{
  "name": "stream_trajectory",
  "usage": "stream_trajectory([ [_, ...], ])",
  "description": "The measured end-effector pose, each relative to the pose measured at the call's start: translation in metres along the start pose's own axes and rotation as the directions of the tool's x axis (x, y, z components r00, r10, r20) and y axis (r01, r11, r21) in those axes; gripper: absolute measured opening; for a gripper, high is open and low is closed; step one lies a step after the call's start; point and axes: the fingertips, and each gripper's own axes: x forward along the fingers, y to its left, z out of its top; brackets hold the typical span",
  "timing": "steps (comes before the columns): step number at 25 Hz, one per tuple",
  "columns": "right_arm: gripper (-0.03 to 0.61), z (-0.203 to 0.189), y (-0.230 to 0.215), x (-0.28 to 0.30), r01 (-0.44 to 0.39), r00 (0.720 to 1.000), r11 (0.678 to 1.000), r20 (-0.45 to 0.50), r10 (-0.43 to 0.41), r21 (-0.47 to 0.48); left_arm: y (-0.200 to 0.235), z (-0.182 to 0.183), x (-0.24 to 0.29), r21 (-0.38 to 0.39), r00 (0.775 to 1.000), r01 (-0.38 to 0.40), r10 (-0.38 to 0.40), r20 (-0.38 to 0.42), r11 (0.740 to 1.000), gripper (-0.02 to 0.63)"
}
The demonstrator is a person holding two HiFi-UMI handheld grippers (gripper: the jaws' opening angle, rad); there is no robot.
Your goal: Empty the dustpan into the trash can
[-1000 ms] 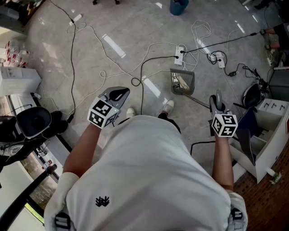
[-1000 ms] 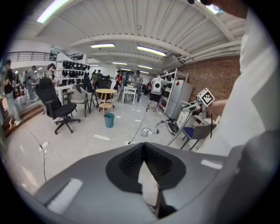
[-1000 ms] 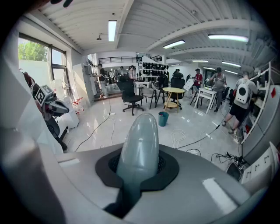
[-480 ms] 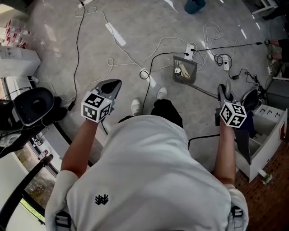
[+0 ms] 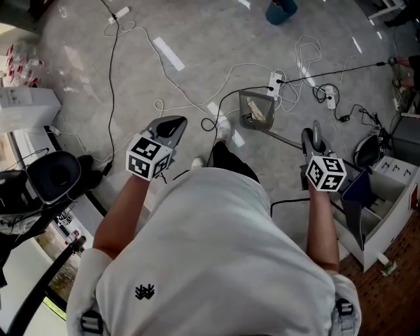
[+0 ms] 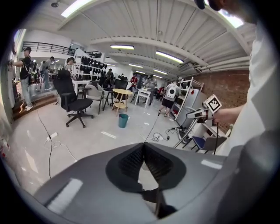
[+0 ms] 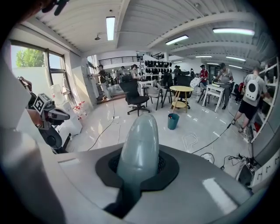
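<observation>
The right tongs (image 7: 138,168) are gripping the dustpan's (image 5: 266,105) handle (image 7: 140,135), the left tongs (image 6: 143,162) are sitting clenched and empty, and with the dustpan low among floor cables (image 5: 209,123), well apart from the bin (image 5: 281,10), a snag is threatening to tip litter (image 5: 256,115) out.

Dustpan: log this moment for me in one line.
right claw: shut on dustpan handle | left claw: shut, empty | dustpan: litter inside | trash can: upright, across floor, not reached
</observation>
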Motion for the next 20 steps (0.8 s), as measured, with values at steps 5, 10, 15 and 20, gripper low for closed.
stream_trajectory([
  [5,0.026,0.036,-0.027,0.03,-0.036,0.999,0.999,0.029,0.037,-0.034,0.027,0.067,0.048,0.089,0.999,-0.028,0.03,-0.026,0.996,0.057],
  [10,0.026,0.076,-0.064,0.066,-0.045,0.996,0.996,0.067,0.051,-0.08,0.046,0.131,0.091,0.144,0.999,-0.046,0.046,0.002,0.989,0.057],
  [15,0.025,0.115,-0.097,0.098,-0.009,0.996,0.997,0.083,0.015,-0.074,0.062,0.176,0.128,0.178,1.0,-0.005,0.006,-0.004,0.984,0.057],
  [20,0.025,0.154,-0.131,0.133,0.044,0.995,0.998,0.086,-0.04,-0.046,0.099,0.21,0.173,0.195,0.999,0.051,-0.05,-0.011,0.979,0.057],
])
